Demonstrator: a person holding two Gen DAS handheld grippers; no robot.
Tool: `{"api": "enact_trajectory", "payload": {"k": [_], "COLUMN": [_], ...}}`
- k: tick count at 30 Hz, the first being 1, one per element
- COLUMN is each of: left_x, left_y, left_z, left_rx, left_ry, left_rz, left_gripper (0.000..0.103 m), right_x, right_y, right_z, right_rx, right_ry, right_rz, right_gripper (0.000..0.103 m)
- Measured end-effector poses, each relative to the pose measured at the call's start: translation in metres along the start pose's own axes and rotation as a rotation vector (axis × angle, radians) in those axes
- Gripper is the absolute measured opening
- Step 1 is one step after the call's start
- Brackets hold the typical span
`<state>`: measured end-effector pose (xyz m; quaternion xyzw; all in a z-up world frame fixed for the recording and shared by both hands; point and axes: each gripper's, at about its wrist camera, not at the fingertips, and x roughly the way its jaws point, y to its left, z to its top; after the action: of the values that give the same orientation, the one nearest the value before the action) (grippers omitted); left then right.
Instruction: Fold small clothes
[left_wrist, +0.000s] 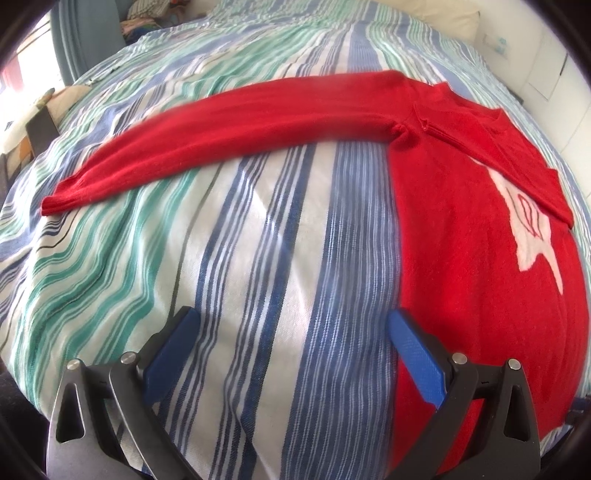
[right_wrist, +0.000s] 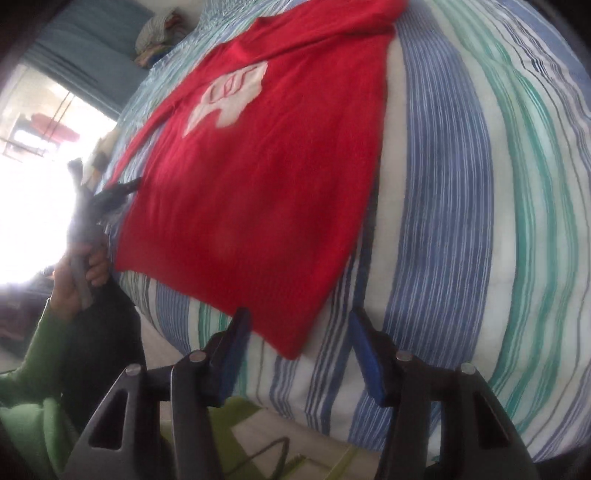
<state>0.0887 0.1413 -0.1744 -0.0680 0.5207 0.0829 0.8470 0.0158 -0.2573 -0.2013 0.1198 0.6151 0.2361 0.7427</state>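
Striped bedding (left_wrist: 258, 258) in blue, green and white covers the bed, and on it my red sweater (left_wrist: 461, 229) lies flat with the front up, so the white motif (right_wrist: 229, 96) on the chest shows. One long sleeve (left_wrist: 221, 136) stretches straight out to the side over the stripes; the other sleeve seems folded over the body near the neck, but I cannot tell this for sure.

My left tool (left_wrist: 291, 325) hovers low at the hem side of the sweater, with its blue fingers wide apart and nothing between them; the right finger (left_wrist: 413, 354) appears over the red edge. My right tool (right_wrist: 299, 325) is also spread open and empty, and the lower corner (right_wrist: 295, 350) of the sweater sits just between its fingers.

I judge the knit to be light, soft and a little stretchy, with no stiffness, so it will hang and sag where I lift it. It should not slip much on the cotton cover. Good places to take hold are the cuff (left_wrist: 55, 203) of the stretched sleeve and the hem corners, pinching the knit fully.
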Motion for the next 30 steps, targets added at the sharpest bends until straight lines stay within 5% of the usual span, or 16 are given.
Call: {"api": "enact_trajectory", "payload": {"k": [1,2,3,8,17,19,23,30], "left_x": [0.000,0.000,0.000,0.000,-0.001,-0.004,-0.014,-0.039], "left_y": [0.000,-0.001,-0.001,-0.003,-0.004,-0.004,-0.002,0.020], "left_z": [-0.001,-0.002,-0.002,-0.005,-0.007,-0.008,-0.011,0.011], "left_rx": [0.006,0.012,0.018,0.033,0.041,0.037,0.025,0.016], "left_ry": [-0.001,-0.002,-0.004,-0.003,0.004,0.004,-0.010,-0.032], "left_rz": [0.004,0.007,0.009,0.020,0.023,0.022,0.005,-0.082], "left_gripper": [0.102,0.102,0.102,0.102,0.102,0.102,0.102,0.102], "right_x": [0.002,0.006,0.009,0.005,0.007,0.001,-0.019,-0.057], "right_y": [-0.002,-0.004,-0.004,-0.003,-0.022,-0.022,-0.013,0.023], "right_z": [-0.001,-0.001,0.001,-0.013,-0.031,-0.032,-0.037,-0.040], "right_rx": [0.014,0.024,0.030,0.039,0.134,0.159,0.149,0.026], "right_ry": [-0.015,-0.024,-0.019,0.015,-0.093,-0.110,-0.173,-0.393], "right_rz": [0.006,0.008,-0.010,-0.158,-0.123,-0.104,-0.151,-0.326], "right_gripper": [0.051,0.020,0.004,0.003,0.003,0.007,0.031,0.037]}}
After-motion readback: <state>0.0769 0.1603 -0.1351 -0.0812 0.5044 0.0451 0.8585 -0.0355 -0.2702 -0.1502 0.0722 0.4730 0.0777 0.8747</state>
